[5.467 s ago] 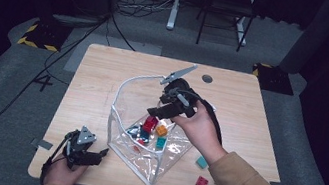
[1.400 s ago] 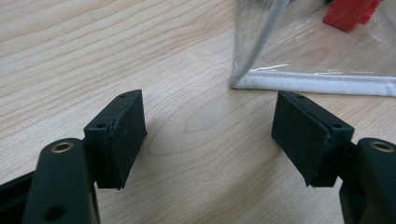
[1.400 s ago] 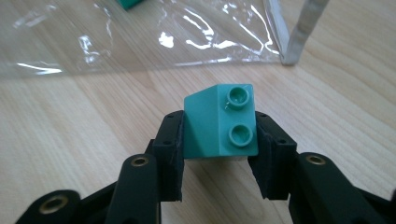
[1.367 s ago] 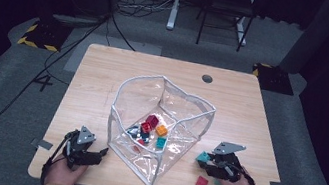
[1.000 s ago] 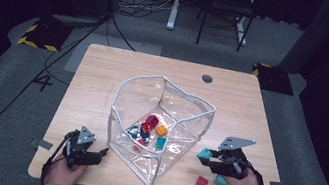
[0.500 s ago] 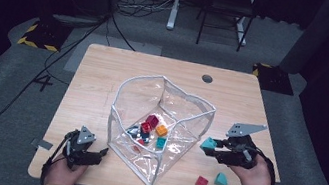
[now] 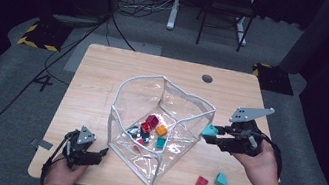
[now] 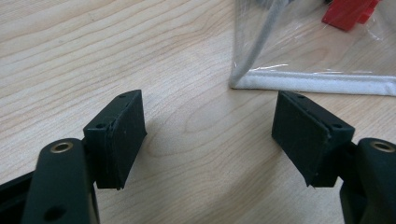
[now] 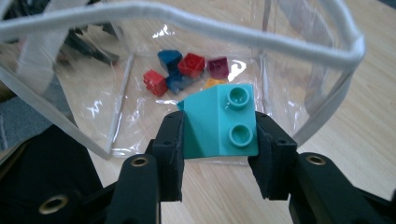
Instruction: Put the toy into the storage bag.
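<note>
A clear plastic bag with a white rim point(image 7: 168, 80) stands open on the wooden table point(image 7: 105, 72), with several coloured bricks point(image 7: 151, 130) on its bottom. My right gripper point(image 7: 208, 132) is raised just outside the bag's right wall, shut on a teal two-stud brick point(image 9: 219, 122) that points at the bag point(image 9: 299, 44). At the front left corner of the table my left gripper point(image 7: 100, 155) rests low, open, next to the bag's bottom corner point(image 8: 280, 80). Its pads point(image 8: 122, 133) have only bare wood between them.
On the table in front of my right hand lie a red brick point(image 7: 201, 182) and another teal brick point(image 7: 221, 180). A round cable hole point(image 7: 207, 78) is at the table's far side. Chairs and cables stand on the floor beyond.
My right gripper has lifted the teal brick off the table and carried it up and left to the bag's right wall. The left gripper has stayed put.
</note>
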`<action>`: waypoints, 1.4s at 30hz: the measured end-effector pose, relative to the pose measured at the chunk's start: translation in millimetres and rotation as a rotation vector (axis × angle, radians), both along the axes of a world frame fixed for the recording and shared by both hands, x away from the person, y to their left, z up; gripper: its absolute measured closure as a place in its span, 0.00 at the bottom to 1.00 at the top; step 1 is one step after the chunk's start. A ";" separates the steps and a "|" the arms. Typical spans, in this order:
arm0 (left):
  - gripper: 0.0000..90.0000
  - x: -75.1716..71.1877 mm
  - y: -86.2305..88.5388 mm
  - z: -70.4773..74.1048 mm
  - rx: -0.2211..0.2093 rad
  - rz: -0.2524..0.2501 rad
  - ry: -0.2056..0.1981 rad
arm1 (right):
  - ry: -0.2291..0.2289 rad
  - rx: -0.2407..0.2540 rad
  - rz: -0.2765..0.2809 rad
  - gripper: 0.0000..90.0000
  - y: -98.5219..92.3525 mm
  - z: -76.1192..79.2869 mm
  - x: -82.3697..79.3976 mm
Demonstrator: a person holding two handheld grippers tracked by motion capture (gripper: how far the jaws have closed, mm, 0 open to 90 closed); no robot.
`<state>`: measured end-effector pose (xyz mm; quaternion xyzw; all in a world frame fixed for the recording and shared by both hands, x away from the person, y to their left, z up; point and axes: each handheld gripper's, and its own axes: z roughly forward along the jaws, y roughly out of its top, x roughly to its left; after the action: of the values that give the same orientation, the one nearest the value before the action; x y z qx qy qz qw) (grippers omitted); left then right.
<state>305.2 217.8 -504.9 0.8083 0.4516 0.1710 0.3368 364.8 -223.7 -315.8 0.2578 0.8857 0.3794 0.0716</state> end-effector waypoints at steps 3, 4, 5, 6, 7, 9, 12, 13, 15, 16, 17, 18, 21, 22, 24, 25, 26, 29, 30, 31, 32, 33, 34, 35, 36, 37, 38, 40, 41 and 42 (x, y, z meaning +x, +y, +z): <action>0.29 0.1 0.0 0.0 0.000 -0.001 0.000 | -0.006 0.002 0.006 0.65 4.0 9.0 1.5; 0.29 0.1 0.0 0.0 0.000 -0.001 0.000 | -0.009 0.001 0.010 0.65 5.4 12.4 2.1; 0.29 0.1 0.0 0.0 0.000 -0.001 0.000 | -0.013 0.001 0.012 0.65 7.0 16.9 2.8; 0.29 0.1 0.0 0.0 0.000 -0.001 0.000 | -0.016 0.009 0.018 0.65 9.5 23.8 4.4; 0.29 0.1 0.0 0.0 0.000 -0.001 0.000 | -0.015 0.011 0.020 0.65 10.5 26.1 4.9; 0.29 0.3 0.0 0.0 0.000 -0.003 0.001 | -0.020 0.011 0.023 0.65 13.4 31.8 6.5; 0.29 0.3 -0.1 0.0 0.000 -0.003 0.001 | -0.018 0.024 0.029 0.65 17.9 38.3 11.4; 0.29 0.3 -0.1 0.0 0.000 -0.003 0.001 | -0.018 0.029 0.031 0.65 19.7 40.0 13.4; 0.29 0.3 -0.1 -0.1 -0.001 -0.002 0.001 | -0.014 0.033 0.034 0.65 23.6 43.1 17.2; 0.29 0.2 -0.1 -0.1 0.000 -0.002 0.000 | -0.012 0.033 0.037 0.65 26.3 44.5 19.6; 0.29 0.2 -0.1 -0.1 0.000 -0.002 0.000 | -0.012 0.033 0.037 0.65 26.3 44.5 19.6; 0.29 0.0 -0.3 -0.2 -0.002 -0.001 0.001 | -0.010 0.030 0.039 0.65 30.7 45.9 23.5; 0.29 0.0 -0.3 -0.2 -0.002 -0.001 0.001 | -0.003 0.029 0.041 0.65 36.7 46.8 30.1; 0.29 0.0 -0.3 -0.2 -0.002 -0.001 0.001 | -0.003 0.029 0.041 0.65 36.7 46.8 30.1; 0.29 0.1 -0.2 -0.1 0.000 -0.002 0.000 | 0.001 0.028 0.038 0.65 42.0 47.4 35.7; 0.29 0.1 -0.1 -0.1 0.000 -0.002 0.000 | 0.003 0.028 0.037 0.65 44.3 47.8 38.2; 0.29 0.0 -0.3 -0.1 -0.003 -0.001 0.001 | 0.005 0.032 0.036 0.65 48.9 48.5 42.6; 0.29 0.3 -0.1 0.0 0.000 -0.002 0.001 | 0.005 0.028 0.033 0.65 55.8 49.5 48.1; 0.29 0.3 -0.1 0.0 0.000 -0.002 0.001 | 0.005 0.028 0.033 0.65 55.8 49.5 48.1; 0.29 0.3 -0.2 0.0 0.000 -0.002 0.001 | 0.007 0.027 0.032 0.65 57.5 49.7 49.2; 0.29 0.3 -0.1 0.0 0.000 -0.002 0.001 | 0.005 0.024 0.034 0.65 60.3 49.9 51.0; 0.29 0.3 -0.2 0.0 0.000 -0.002 0.001 | 0.004 0.019 0.034 0.65 65.1 50.4 53.4; 0.29 0.3 -0.1 0.0 0.000 -0.002 0.001 | 0.005 0.019 0.034 0.65 67.0 50.7 54.2; 0.29 0.3 -0.1 0.1 0.001 -0.002 0.001 | 0.004 0.019 0.037 0.65 69.6 51.0 55.7; 0.29 0.4 -0.2 0.0 -0.001 -0.002 0.001 | 0.005 0.020 0.037 0.65 72.2 51.5 56.8; 0.29 0.3 -0.2 0.1 0.000 -0.002 0.002 | 0.004 0.019 0.037 0.65 75.1 52.0 57.8; 0.29 0.3 -0.2 0.1 0.000 -0.002 0.002 | 0.004 0.019 0.037 0.65 75.1 52.0 57.8; 0.29 0.4 -0.2 0.1 0.000 -0.002 0.003 | 0.003 0.014 0.043 0.65 82.1 52.0 60.2; 0.29 0.4 -0.2 0.1 0.000 -0.002 0.003 | 0.006 0.006 0.046 0.65 88.5 51.1 62.1; 0.29 0.4 -0.2 0.1 0.000 -0.002 0.002 | 0.006 0.006 0.046 0.65 88.5 51.1 62.1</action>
<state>305.6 217.6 -504.7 0.8091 0.4510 0.1697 0.3363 427.0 -135.3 -264.7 0.2386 0.8906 0.3827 0.0594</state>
